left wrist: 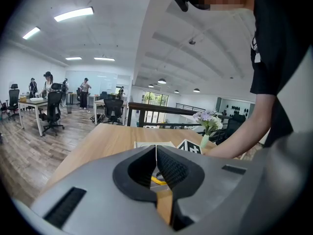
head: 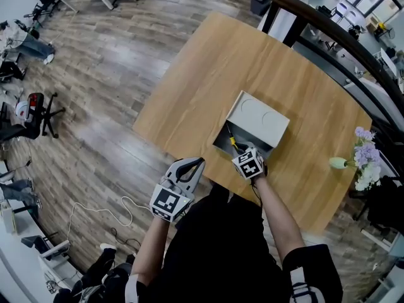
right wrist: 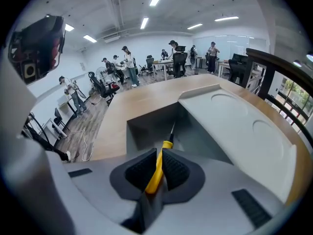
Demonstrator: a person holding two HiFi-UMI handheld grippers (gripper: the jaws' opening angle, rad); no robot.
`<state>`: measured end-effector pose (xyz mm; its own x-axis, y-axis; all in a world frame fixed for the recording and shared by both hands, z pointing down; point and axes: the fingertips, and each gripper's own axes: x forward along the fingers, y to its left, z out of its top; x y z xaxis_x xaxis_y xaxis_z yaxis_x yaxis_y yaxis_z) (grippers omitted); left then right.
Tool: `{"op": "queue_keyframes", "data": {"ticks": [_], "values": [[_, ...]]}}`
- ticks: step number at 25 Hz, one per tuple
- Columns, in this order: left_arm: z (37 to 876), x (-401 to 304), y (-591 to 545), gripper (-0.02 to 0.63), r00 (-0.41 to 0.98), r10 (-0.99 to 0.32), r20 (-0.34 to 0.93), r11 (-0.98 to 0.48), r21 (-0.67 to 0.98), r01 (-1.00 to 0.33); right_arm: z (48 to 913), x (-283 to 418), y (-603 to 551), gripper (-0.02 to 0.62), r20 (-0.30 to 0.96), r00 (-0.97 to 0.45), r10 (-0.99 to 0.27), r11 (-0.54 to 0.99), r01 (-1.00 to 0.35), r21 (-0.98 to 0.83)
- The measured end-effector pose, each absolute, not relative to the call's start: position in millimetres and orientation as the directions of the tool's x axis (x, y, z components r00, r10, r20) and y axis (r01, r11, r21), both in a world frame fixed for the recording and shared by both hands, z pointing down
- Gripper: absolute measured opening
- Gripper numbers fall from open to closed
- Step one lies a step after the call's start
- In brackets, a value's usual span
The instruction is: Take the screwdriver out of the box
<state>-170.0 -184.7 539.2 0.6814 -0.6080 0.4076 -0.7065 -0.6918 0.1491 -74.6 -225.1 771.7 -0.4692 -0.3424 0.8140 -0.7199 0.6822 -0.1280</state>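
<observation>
A grey box (head: 255,126) lies on the wooden table (head: 208,81), its open side facing me. My right gripper (head: 240,151) is at that opening, shut on the yellow handle of the screwdriver (head: 234,143). In the right gripper view the handle (right wrist: 166,145) sits between the pads of that gripper (right wrist: 160,155), and the thin dark shaft points into the box (right wrist: 234,126). My left gripper (head: 197,163) hangs just off the table's near edge, left of the box, jaws together and holding nothing. From the left gripper (left wrist: 156,150) view, a bit of the yellow screwdriver (left wrist: 159,180) shows below its jaws.
A small vase of flowers (head: 363,160) stands near the table's right edge. A dark railing (head: 341,33) runs behind the table. A white cable (head: 120,207) lies on the wooden floor to the left. Office chairs and people are far off.
</observation>
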Motion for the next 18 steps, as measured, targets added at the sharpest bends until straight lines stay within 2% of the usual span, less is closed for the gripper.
{"op": "queue_keyframes", "data": {"ticks": [12, 18], "values": [[541, -175, -177, 0.025, 0.668, -0.614, 0.421, -0.68, 0.148, -0.718, 787, -77, -235, 0.041, 0.843, -0.418, -0.338, 0.632, -0.764, -0.125], [543, -177, -174, 0.025, 0.663, -0.616, 0.426, -0.677, 0.143, -0.722, 795, -71, -239, 0.108, 0.849, -0.409, -0.335, 0.598, -0.789, -0.144]]}}
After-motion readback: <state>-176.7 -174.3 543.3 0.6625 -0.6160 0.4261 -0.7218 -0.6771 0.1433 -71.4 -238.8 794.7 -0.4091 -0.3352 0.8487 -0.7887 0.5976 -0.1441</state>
